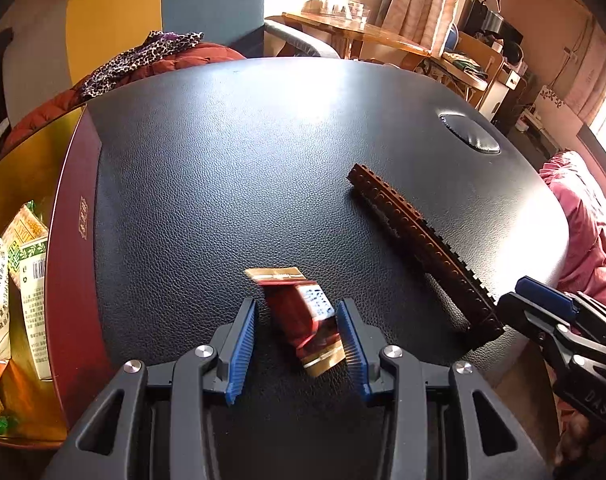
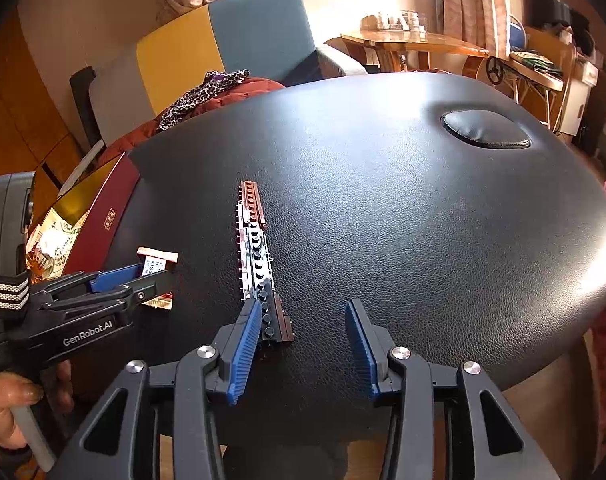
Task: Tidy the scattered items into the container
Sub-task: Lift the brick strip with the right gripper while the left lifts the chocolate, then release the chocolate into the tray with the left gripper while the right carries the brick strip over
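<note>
Red foil, the snack packet (image 1: 303, 316) lies between the pads of the left claw (image 1: 296, 340), its long axis running away toward the far edge of the black surface (image 1: 263, 140); whether the pads press it I cannot tell. Just beyond the left edge sits the container (image 1: 69, 248). The right claw (image 2: 309, 336) stands spread, one finger beside the near end of the brick strip (image 2: 259, 256). Only the right view shows its grey studded middle.
</note>
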A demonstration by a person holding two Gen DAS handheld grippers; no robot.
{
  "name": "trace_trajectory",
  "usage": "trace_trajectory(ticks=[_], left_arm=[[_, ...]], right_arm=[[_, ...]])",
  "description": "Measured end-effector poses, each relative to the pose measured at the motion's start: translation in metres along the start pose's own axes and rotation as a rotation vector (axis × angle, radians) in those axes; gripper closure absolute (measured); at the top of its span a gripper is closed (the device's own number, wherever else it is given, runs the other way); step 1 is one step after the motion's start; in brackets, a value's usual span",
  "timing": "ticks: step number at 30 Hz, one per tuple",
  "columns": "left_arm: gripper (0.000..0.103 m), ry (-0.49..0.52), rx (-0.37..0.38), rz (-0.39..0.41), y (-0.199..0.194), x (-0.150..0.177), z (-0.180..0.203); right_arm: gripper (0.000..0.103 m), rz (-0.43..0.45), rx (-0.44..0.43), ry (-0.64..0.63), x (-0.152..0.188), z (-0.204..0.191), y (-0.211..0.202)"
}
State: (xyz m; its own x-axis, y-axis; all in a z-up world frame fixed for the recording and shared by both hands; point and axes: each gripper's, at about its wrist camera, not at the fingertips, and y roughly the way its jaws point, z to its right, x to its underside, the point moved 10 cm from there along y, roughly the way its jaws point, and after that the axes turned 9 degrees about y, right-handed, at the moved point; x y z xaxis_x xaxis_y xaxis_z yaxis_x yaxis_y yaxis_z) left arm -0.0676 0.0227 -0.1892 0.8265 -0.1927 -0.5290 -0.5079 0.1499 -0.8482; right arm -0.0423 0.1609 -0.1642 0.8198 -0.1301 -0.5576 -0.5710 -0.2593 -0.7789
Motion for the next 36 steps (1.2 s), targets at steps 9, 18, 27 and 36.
trace_trajectory(ticks=[9,18,27,36], left_arm=[[0.078,0.027,-0.008,0.027,-0.003,0.001,-0.002],[0.078,0.032,0.050,0.103,-0.027,-0.009,0.001],[0.078,0.040,0.065,0.140,-0.047,-0.007,-0.001],[0.078,0.025,0.057,0.165,-0.063,0.002,-0.008]], right_arm=[[0.058,0.014,0.014,-0.014,-0.002,0.004,-0.001],[0.058,0.013,-0.078,-0.101,-0.020,-0.021,0.004],[0.063,-0.092,-0.013,-0.223,-0.018,-0.038,0.049],[0.081,-0.078,0.077,-0.230,-0.012,-0.035,0.058]])
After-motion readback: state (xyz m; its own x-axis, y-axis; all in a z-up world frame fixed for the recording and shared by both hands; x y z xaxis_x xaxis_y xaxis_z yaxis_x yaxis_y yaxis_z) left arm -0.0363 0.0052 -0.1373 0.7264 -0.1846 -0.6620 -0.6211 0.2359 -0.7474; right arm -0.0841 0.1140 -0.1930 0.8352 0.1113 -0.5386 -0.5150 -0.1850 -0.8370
